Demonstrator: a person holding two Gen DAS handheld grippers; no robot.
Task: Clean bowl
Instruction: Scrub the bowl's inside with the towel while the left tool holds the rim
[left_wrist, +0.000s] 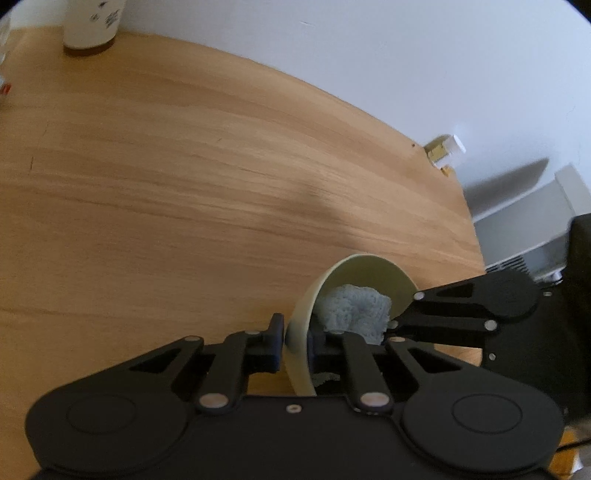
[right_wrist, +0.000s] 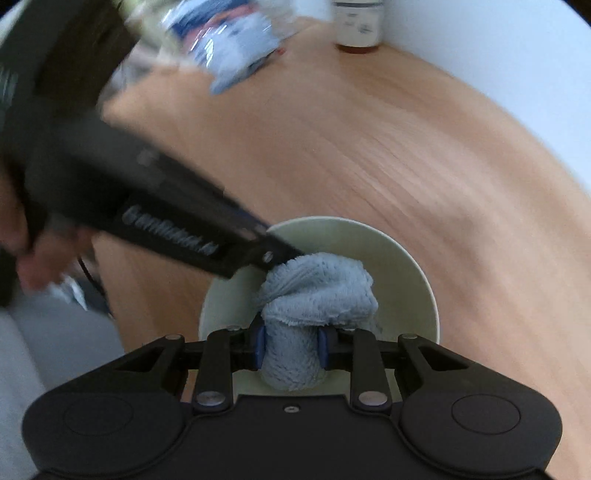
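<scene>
A pale cream bowl (left_wrist: 365, 269) is held tilted above the wooden table. My left gripper (left_wrist: 295, 343) is shut on the bowl's rim, one finger outside the wall and one inside. A light blue fluffy cloth (left_wrist: 354, 308) sits inside the bowl. My right gripper (right_wrist: 290, 349) is shut on the blue cloth (right_wrist: 314, 291) and presses it into the bowl (right_wrist: 402, 266). The right gripper also shows in the left wrist view (left_wrist: 391, 326), reaching into the bowl from the right. The left gripper (right_wrist: 280, 254) enters the right wrist view from the upper left, on the bowl's far rim.
The wooden table (left_wrist: 184, 166) stretches out under the bowl, against a white wall. A white jar (left_wrist: 92, 26) stands at the back; it also shows in the right wrist view (right_wrist: 358, 26). Blurred packages (right_wrist: 229, 37) lie at the table's far left. A radiator (left_wrist: 524, 229) stands beyond the table's right edge.
</scene>
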